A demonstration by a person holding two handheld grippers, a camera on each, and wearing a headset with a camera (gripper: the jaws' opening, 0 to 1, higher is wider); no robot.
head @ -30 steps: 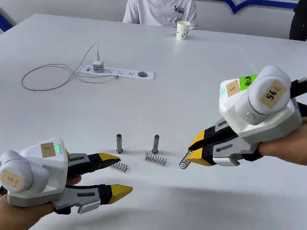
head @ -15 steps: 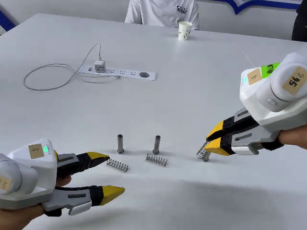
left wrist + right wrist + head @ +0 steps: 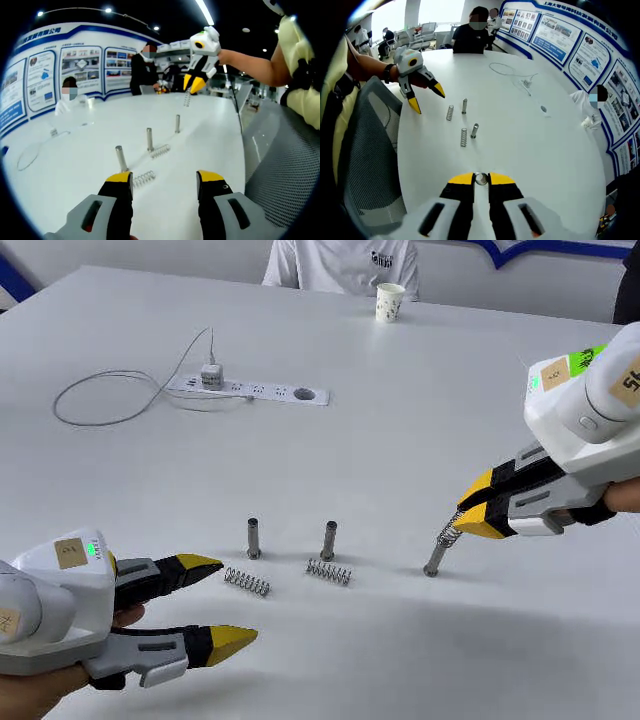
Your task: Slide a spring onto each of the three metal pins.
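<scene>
Three metal pins stand upright on the white table: a left pin [image 3: 253, 538], a middle pin [image 3: 328, 540] and a right pin [image 3: 436, 557]. One loose spring [image 3: 247, 582] lies in front of the left pin, and another spring [image 3: 329, 572] in front of the middle pin. My right gripper [image 3: 470, 515] is shut on a third spring [image 3: 450, 531], whose lower end hangs at the top of the right pin. In the right gripper view this spring [image 3: 481, 178] shows end-on between the jaws. My left gripper [image 3: 230, 600] stands open near the table's front left, just short of the left spring [image 3: 144, 177].
A white power strip [image 3: 250, 392] with a plugged charger and a looped cable [image 3: 95, 400] lies at the back left. A paper cup [image 3: 389, 302] stands at the far edge in front of a seated person. Bare table [image 3: 400, 440] spreads behind the pins.
My right gripper has carried its spring to the right and upward, from beside the right pin's base to the pin's top. The left gripper has barely moved.
</scene>
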